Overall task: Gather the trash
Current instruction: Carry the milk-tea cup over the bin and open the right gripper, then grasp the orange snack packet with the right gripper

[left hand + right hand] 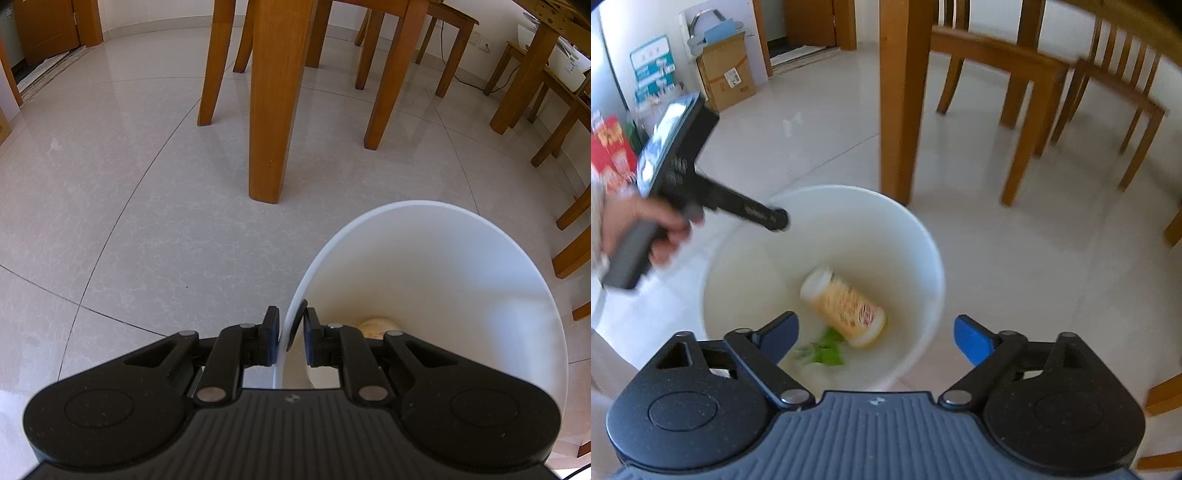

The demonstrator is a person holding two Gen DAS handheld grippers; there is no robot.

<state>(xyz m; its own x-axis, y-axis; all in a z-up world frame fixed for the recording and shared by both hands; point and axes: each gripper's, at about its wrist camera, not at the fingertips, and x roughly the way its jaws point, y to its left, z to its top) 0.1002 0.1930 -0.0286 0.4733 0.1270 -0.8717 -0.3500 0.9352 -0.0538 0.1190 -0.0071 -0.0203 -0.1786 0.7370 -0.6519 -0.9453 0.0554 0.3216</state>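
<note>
Left tongs (289, 334) pinched narrow on rim of white bucket (424, 280), bucket wall between pads. Right tongs (877, 334) spread wide, empty, above bucket mouth. Yellow-labelled bottle (844, 308) lies tilted on bucket bottom, green scrap (827, 349) touching it. Bucket on tiled floor (147, 240) beside table leg (271, 110).

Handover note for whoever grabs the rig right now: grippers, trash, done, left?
Left gripper: shut on the rim of the white bucket, holding it beside the table leg.
Right gripper: open and empty, above the bucket's mouth.
In the bucket: a yellow bottle lying on its side and a green scrap, blurred.
Done: at least those two pieces are in.
Left: no other trash shows on the floor in either view; look elsewhere before putting the bucket down.
</note>
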